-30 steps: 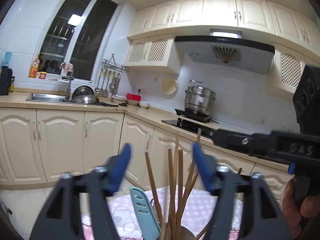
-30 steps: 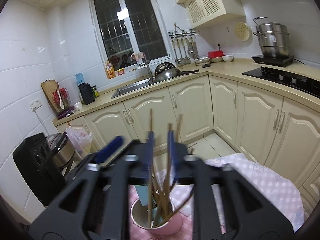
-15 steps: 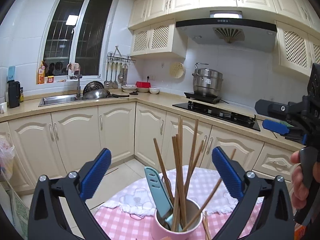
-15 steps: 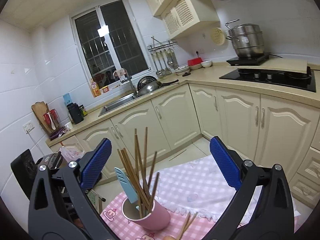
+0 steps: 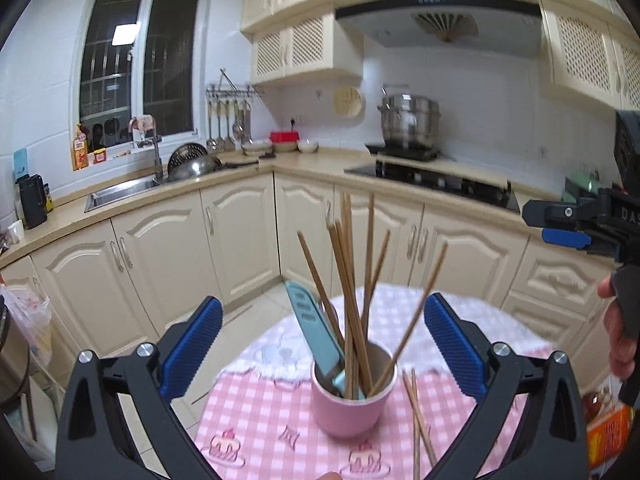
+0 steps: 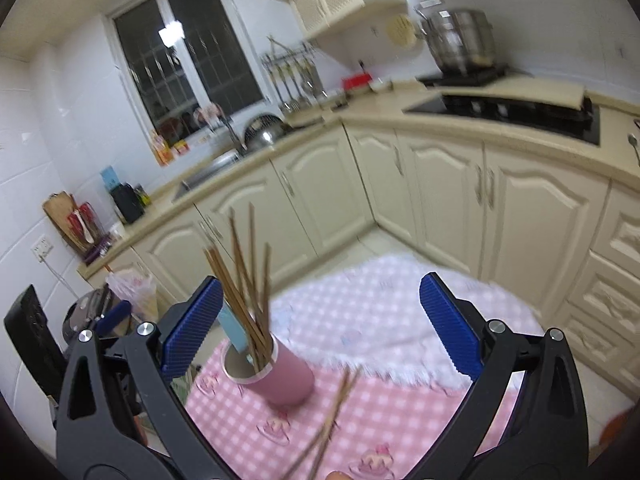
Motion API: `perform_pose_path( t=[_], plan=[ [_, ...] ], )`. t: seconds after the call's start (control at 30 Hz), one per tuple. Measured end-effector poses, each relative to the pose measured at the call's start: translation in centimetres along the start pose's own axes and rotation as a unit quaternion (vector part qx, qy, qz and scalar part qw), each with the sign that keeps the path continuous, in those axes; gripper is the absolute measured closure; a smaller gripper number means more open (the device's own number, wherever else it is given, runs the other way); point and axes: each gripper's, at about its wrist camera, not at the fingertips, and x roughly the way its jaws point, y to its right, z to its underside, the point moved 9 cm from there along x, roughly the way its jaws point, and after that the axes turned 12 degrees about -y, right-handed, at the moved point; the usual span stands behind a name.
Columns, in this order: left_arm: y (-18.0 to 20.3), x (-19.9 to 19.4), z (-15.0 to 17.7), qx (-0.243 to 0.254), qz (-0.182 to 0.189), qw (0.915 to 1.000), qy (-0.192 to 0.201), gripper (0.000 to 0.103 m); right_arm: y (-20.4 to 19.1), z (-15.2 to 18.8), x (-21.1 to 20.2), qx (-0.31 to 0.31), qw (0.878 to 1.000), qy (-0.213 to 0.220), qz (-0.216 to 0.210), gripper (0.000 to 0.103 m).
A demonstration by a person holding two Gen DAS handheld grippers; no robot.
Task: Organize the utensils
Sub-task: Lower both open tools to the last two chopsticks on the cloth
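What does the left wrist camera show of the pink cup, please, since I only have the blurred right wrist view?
Observer: The pink cylindrical cup stands upright on the pink checked tablecloth, framed between the fingers of the open left claw, which do not touch it.
Operator: And the light blue thing in it?
Observer: It is a light blue plastic blade-shaped piece with three slots near its tip, leaning left among the brown wooden chopsticks.
Operator: Is my right claw in your picture?
Observer: Yes, the right claw shows at the right edge, held by a hand, well clear of the cup.
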Motion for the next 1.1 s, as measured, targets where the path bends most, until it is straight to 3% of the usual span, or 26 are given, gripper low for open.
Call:
perform_pose_path(
  t=[0.3, 0.5, 0.73, 0.83, 1.0, 1.1],
  plan=[
    [2.2, 1.7, 4.7, 0.063, 0.009, 0.9929, -0.101, 0.004, 2.5, 4.9, 2.5, 0.027, 0.992, -0.118, 0.045, 0.006],
    [3.0, 3.9, 8.0, 0.083, 0.023, 0.9795, -0.182, 0.004, 2.4, 11.0, 6.9, 0.030, 0.965, -0.258, 0.024, 0.006],
    [3.7, 7.1, 11.2, 0.091, 0.042, 0.9565, -0.274, 0.004, 2.1, 16.9, 10.6, 0.033, 0.932, -0.358, 0.038, 0.008],
    [4.6, 8.2, 12.7, 0.105, 0.062, 0.9425, -0.311, 0.004, 1.9, 18.1, 11.6, 0.033, 0.921, -0.385, 0.043, 0.025],
    [6.3, 9.7, 14.6, 0.144, 0.067, 0.9231, -0.350, 0.005, 1.3, 18.6, 13.0, 0.032, 0.909, -0.414, 0.042, 0.036],
    [6.9, 10.5, 15.4, 0.155, 0.072, 0.9137, -0.369, 0.005, 0.6, 19.2, 13.8, 0.031, 0.901, -0.432, 0.031, 0.050]
  ],
)
